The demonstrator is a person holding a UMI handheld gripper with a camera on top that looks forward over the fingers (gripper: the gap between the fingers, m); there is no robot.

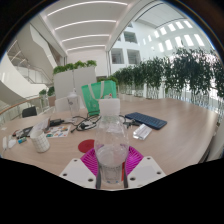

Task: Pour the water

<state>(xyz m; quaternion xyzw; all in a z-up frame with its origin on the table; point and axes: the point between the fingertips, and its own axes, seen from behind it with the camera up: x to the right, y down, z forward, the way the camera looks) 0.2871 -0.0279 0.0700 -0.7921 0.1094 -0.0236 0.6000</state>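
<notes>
A clear plastic water bottle (111, 140) with a white cap stands upright between my fingers, held above the wooden table (175, 128). My gripper (111, 168) is shut on the bottle's lower body, the magenta pads (89, 160) pressing it from both sides. A red coaster or dish (87, 146) lies on the table just left of the bottle, partly hidden behind it. I see no cup to tell apart in the clutter.
A green bag (96, 97) stands beyond the bottle. A dark phone (150, 122) and a smaller device (140, 132) lie to the right. A white cup (40, 143) and papers crowd the left. Potted plants (165, 75) line the back.
</notes>
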